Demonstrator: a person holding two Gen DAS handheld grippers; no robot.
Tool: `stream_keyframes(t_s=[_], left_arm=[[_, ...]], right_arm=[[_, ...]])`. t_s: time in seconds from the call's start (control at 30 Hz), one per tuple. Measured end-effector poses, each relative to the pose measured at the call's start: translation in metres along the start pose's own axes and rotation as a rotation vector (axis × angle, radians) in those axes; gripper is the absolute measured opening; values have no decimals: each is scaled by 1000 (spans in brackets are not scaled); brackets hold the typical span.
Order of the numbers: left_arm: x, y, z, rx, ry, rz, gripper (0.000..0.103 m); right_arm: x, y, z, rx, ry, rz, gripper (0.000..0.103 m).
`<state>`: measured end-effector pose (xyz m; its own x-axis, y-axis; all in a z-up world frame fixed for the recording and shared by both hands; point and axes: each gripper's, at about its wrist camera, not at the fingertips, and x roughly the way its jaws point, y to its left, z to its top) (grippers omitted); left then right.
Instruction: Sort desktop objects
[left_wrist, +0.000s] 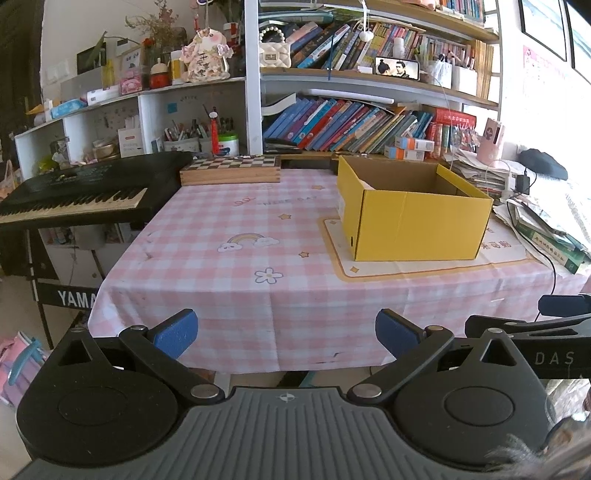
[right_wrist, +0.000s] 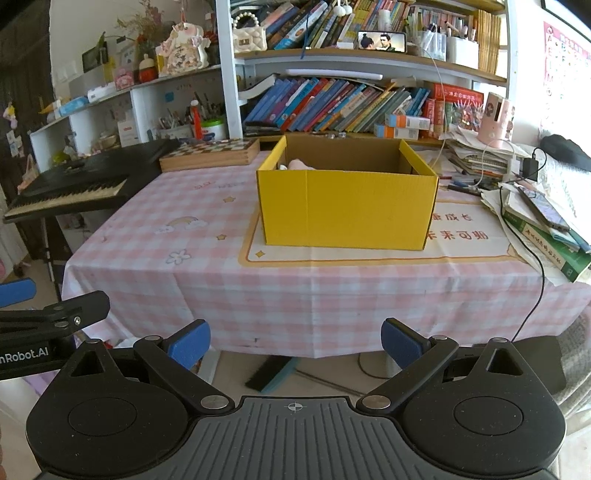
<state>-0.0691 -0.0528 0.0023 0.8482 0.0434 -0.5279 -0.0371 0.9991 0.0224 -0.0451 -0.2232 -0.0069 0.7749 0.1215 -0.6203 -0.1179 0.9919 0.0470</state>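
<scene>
An open yellow cardboard box (left_wrist: 413, 218) (right_wrist: 347, 206) stands on a printed mat on the pink checked table. A pale pink thing (right_wrist: 300, 164) shows just over its rim at the back left inside. My left gripper (left_wrist: 286, 334) is open and empty, held off the table's front edge, left of the box. My right gripper (right_wrist: 295, 341) is also open and empty, in front of the table and facing the box. Each gripper's side shows at the edge of the other's view.
A black keyboard (left_wrist: 74, 192) stands left of the table. A wooden chessboard box (left_wrist: 231, 170) lies at the back. Stacked books and papers with a phone (right_wrist: 543, 210) and a black cable (right_wrist: 537, 258) fill the right side. Bookshelves rise behind.
</scene>
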Motion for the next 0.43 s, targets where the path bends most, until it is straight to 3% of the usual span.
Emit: stream_keyframes(t_s=[0.43], left_arm=[[6,4,1,-48,1,-22,103]], right_arm=[[3,-10,1,27,15,-7,100]])
